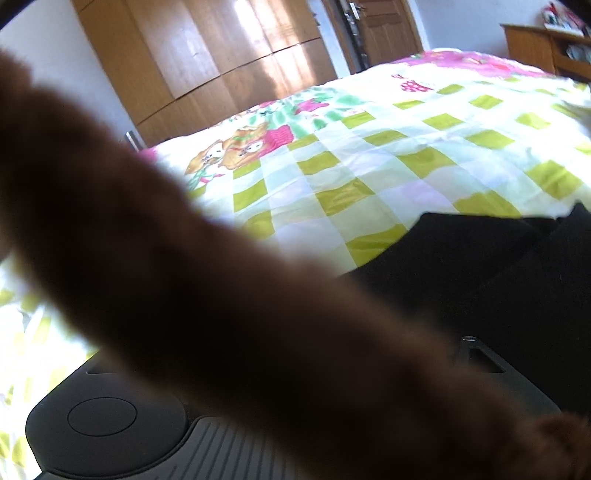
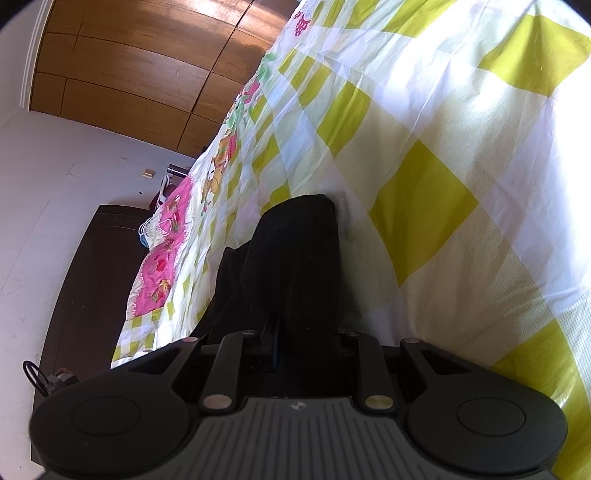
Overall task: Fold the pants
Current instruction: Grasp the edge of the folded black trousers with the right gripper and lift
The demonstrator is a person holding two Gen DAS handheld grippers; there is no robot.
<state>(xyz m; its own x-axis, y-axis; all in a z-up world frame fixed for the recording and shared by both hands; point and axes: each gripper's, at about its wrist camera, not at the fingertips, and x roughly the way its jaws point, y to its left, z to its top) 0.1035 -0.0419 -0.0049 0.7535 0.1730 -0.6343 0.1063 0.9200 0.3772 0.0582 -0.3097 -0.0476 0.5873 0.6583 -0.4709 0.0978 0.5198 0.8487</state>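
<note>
Black pants (image 2: 295, 251) lie on a checked green and white bedspread (image 2: 424, 155). In the right wrist view my right gripper (image 2: 291, 332) is shut on a fold of the pants, which drapes forward from between the fingers. In the left wrist view the pants (image 1: 461, 266) lie dark at the lower right on the bedspread (image 1: 369, 155). A blurred brown fuzzy sleeve (image 1: 184, 280) crosses right in front of the lens and hides my left gripper's fingers, so its state is unclear.
A wooden wardrobe (image 1: 207, 62) and a door (image 1: 380, 29) stand behind the bed. A wooden shelf unit (image 1: 546, 48) is at the far right. A dark headboard (image 2: 92, 280) and white wall (image 2: 55, 166) flank the bed.
</note>
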